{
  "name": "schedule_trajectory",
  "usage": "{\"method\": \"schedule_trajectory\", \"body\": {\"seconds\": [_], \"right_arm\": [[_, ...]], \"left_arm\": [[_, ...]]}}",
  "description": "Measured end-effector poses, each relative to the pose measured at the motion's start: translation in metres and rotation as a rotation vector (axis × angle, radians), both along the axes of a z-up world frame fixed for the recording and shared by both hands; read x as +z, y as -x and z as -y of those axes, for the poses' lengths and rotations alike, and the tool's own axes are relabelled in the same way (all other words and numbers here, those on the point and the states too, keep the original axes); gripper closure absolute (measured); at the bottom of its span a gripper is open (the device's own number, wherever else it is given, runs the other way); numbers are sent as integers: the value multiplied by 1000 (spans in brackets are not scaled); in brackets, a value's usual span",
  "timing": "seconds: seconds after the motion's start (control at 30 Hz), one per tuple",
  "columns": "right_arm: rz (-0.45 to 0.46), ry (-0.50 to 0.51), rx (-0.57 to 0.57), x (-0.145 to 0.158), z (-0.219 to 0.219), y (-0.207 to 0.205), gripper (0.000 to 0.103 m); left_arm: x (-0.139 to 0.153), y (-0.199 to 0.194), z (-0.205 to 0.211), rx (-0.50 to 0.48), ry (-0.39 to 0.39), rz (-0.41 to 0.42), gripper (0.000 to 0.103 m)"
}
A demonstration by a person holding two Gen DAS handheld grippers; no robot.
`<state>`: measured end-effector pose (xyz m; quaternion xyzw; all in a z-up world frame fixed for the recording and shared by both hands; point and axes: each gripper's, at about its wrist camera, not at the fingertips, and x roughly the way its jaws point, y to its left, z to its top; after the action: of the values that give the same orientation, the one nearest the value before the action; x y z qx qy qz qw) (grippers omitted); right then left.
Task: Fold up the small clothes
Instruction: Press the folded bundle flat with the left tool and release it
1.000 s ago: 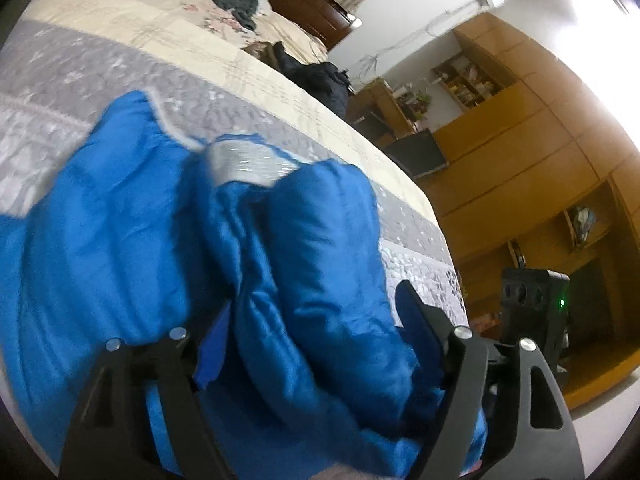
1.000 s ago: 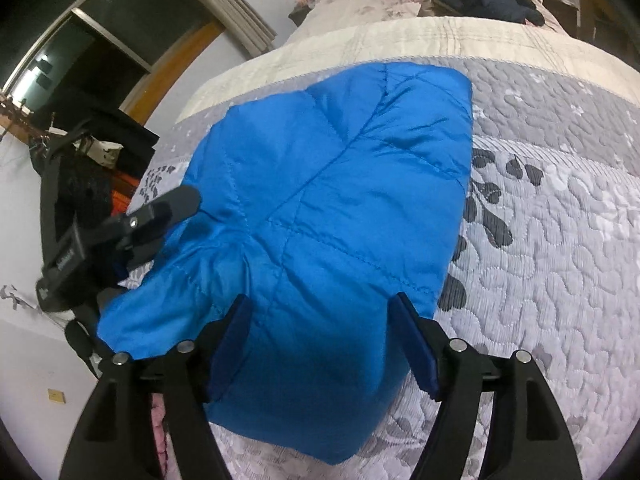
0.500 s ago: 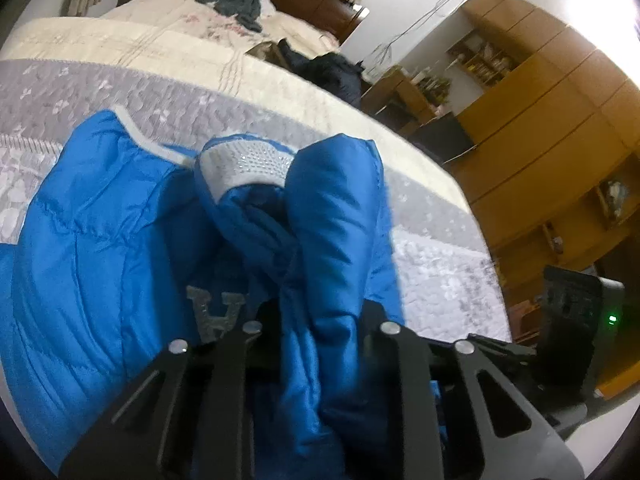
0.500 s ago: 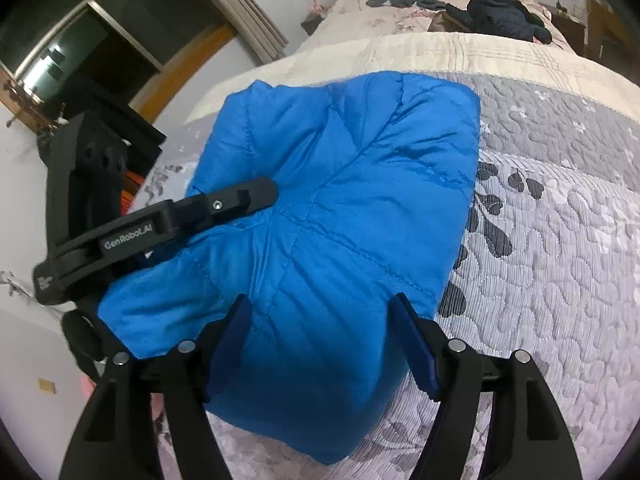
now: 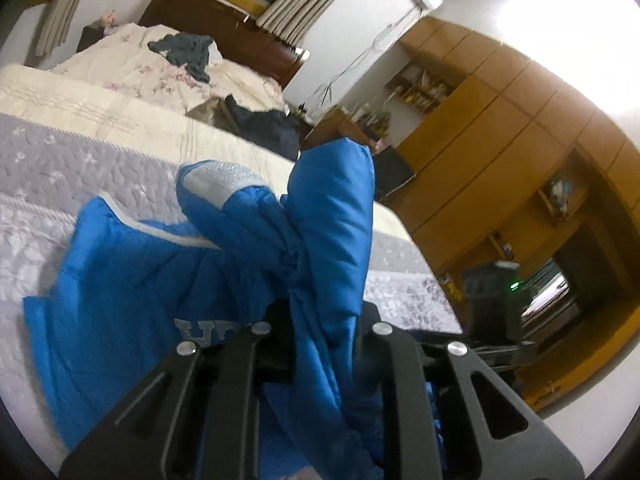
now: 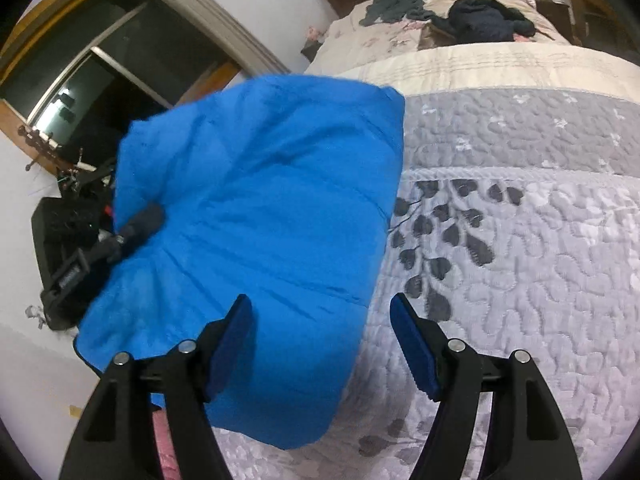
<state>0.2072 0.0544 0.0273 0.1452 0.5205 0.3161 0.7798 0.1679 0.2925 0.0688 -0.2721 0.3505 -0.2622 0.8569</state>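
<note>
Since the earlier frames the left gripper (image 5: 320, 332) has closed on a bunched fold of the blue padded jacket (image 6: 256, 216) and raised it, so that the near left side of the garment now stands off the grey quilted bedspread (image 6: 520, 240) where before it lay flat. In the left wrist view the fingers are drawn in tight with blue fabric pinched between them, a sleeve-like roll rising straight ahead of the tips and a silver-patterned panel (image 5: 218, 180) beside it. The right gripper (image 6: 324, 340) has its jaws apart and empty, hovering over the jacket's near right corner; its left pad overlaps the fabric, its right pad sits over bare bedspread. The jacket lies on the near part of the bed, its long axis running away from both grippers toward the cream band of bedding (image 6: 500, 68). The lifted edge is on the left side, and the free right edge lies directly under and ahead of the right gripper. Judgement: the fold in hand carries the left side across toward the right, so the right gripper is the nearer one to pin or take the right edge. Dark clothes (image 6: 484, 20) farther up the bed lie well apart from the work.
</note>
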Motion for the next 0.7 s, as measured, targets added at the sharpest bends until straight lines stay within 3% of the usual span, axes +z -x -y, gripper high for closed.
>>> {"method": "schedule_trajectory", "body": {"seconds": [0.23,0.47,0.6,0.7], "right_arm": [[0,2,72,-5,-36,7,30],[-24,58,145,-18,-84,17,30],[-25,115,131,-24,-98,18,25],[-8,158,126,-31,-105,22,24]], "left_arm": [[-8,12,-65,63,71,1,89],[-68,12,-108,66,132,-112,88],[-91,13,-125,58,166,-125,85],[-99,13,-130,56,138,-125,80]]}}
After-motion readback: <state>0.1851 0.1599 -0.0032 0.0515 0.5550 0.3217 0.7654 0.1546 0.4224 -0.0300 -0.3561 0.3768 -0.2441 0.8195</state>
